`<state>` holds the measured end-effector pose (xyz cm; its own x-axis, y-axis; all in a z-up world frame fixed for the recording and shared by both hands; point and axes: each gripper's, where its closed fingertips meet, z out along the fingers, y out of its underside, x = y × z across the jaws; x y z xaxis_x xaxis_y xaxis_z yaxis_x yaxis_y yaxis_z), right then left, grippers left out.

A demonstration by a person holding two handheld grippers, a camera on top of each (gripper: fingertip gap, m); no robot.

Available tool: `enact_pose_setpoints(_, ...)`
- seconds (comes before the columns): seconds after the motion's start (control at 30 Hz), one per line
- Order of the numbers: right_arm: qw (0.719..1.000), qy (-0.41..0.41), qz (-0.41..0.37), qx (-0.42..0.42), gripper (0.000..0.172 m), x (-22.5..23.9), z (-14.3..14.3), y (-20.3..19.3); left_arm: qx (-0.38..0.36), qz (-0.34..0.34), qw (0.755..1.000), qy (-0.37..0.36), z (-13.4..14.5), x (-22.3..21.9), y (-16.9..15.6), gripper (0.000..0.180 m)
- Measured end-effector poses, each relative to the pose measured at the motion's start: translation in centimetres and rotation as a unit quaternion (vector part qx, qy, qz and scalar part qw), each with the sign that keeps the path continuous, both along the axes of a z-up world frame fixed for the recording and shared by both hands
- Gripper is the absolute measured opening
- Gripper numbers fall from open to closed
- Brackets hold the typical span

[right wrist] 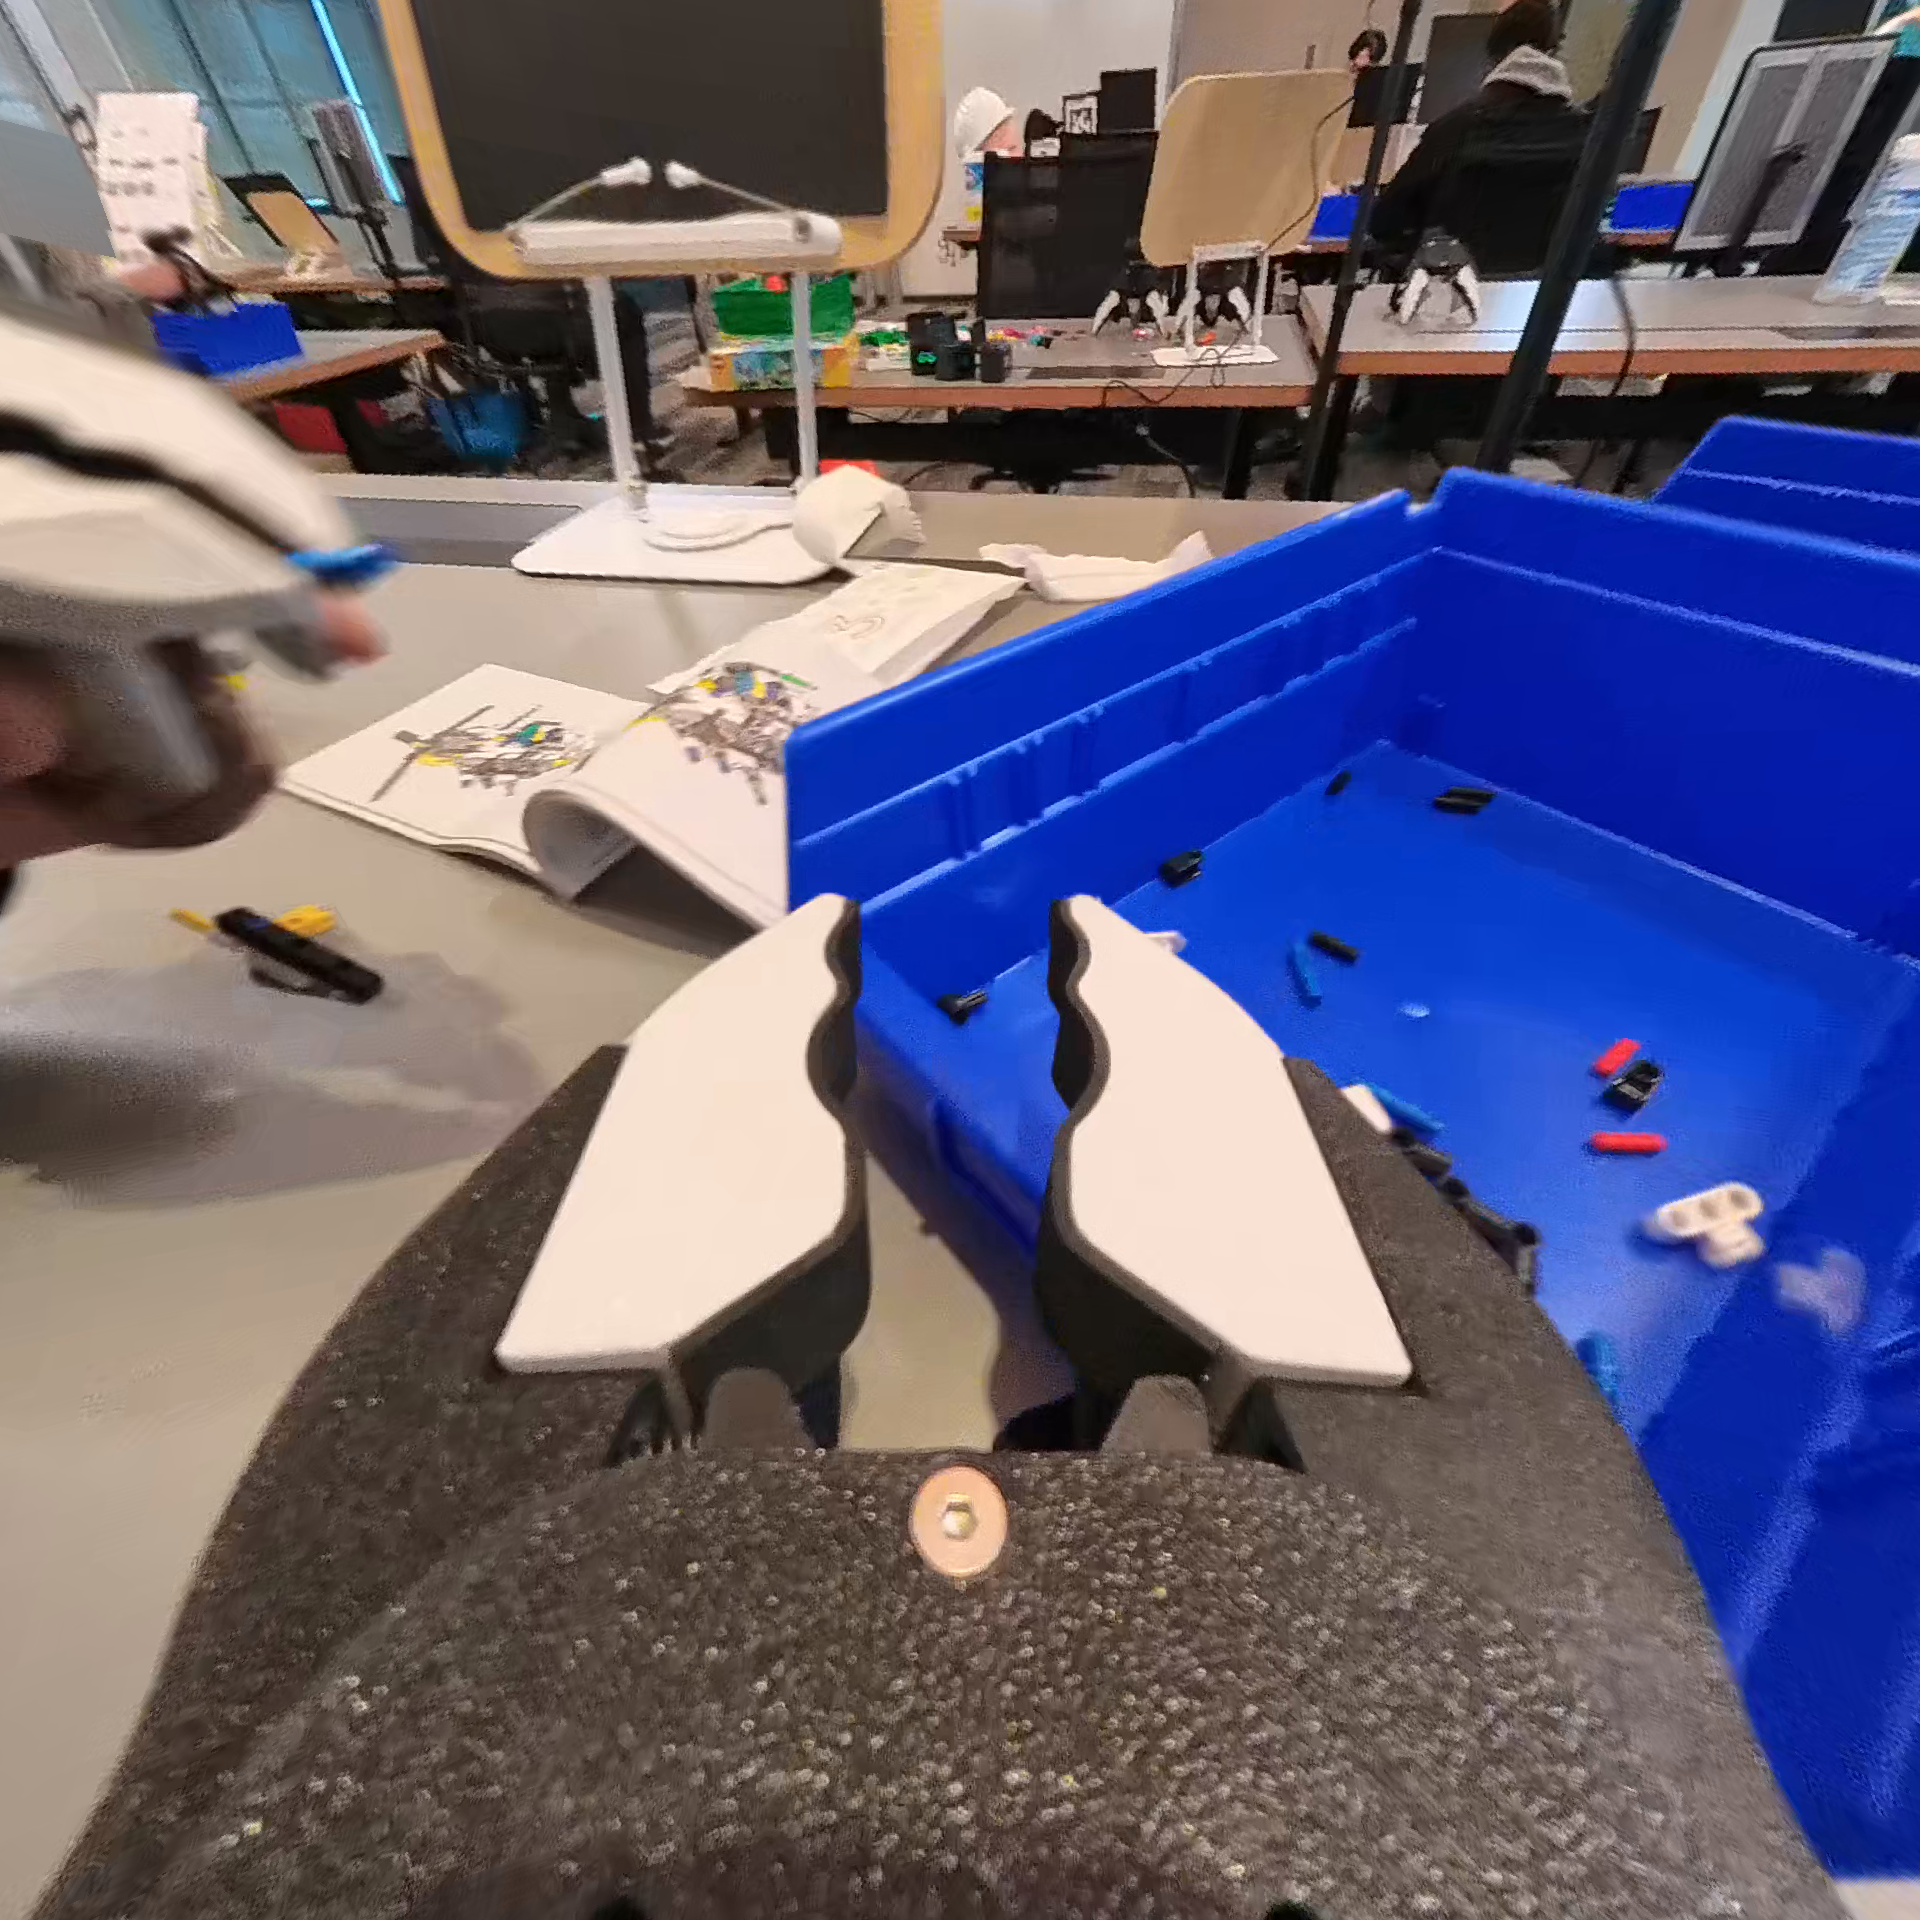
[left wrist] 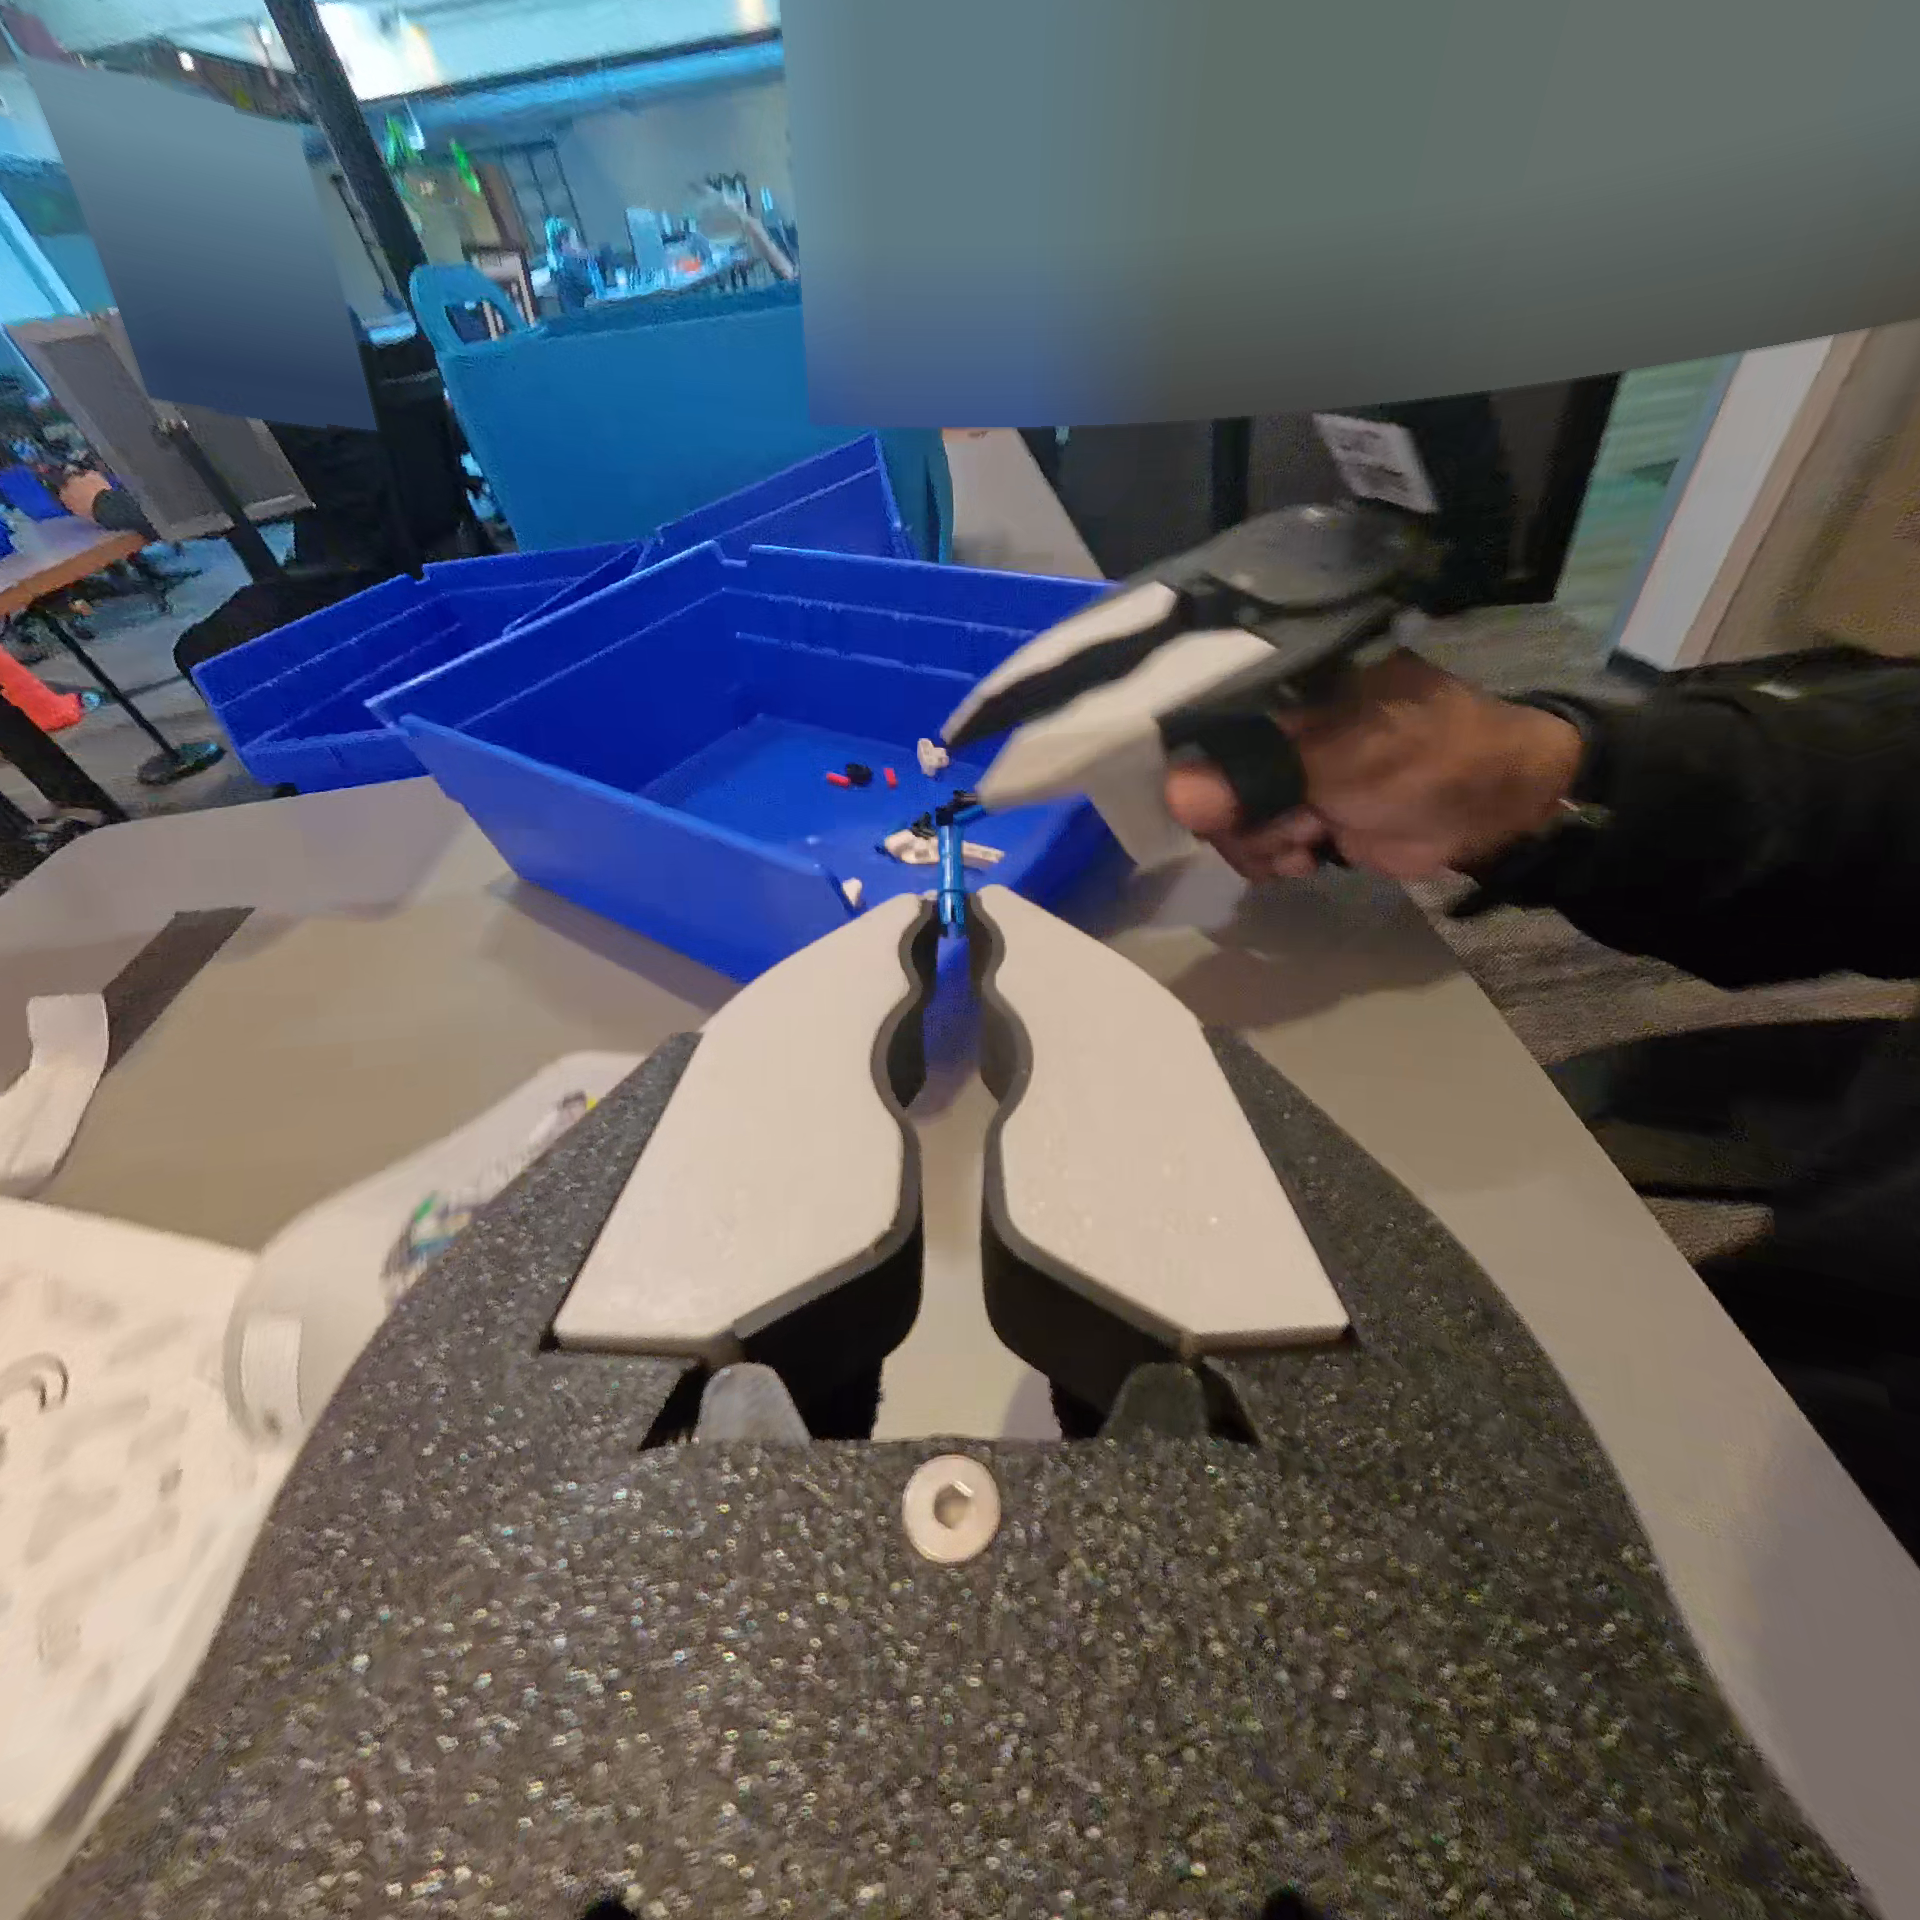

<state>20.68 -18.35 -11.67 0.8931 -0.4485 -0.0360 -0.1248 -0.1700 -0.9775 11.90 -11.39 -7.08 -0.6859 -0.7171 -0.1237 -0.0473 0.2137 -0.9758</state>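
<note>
Blue pin-and-connector piece (left wrist: 951,894): clenched at the tips of the left claw (left wrist: 951,920), centre frame, over the blue bin (left wrist: 623,831) on the bench (left wrist: 416,935), perhaps for joining. Right claw (right wrist: 956,935): released, bare, above bin's near wall.

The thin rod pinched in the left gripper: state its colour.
Blue rod, clearest in the left wrist view.
</note>
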Motion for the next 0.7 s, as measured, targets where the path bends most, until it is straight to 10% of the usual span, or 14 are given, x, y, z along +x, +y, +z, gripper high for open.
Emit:
enact_pose_setpoints(0.3,0.998,0.028,0.042,0.026,0.033,-3.3,-1.2,0.0,0.104,0.066,0.991,0.045,-1.2,11.4,-3.7,0.038)
enact_pose_setpoints(0.7,0.966,0.002,0.256,-0.036,0.030,-9.7,-2.5,4.9,0.111,0.065,0.983,0.133,-4.7,-3.0,8.1,0.041)
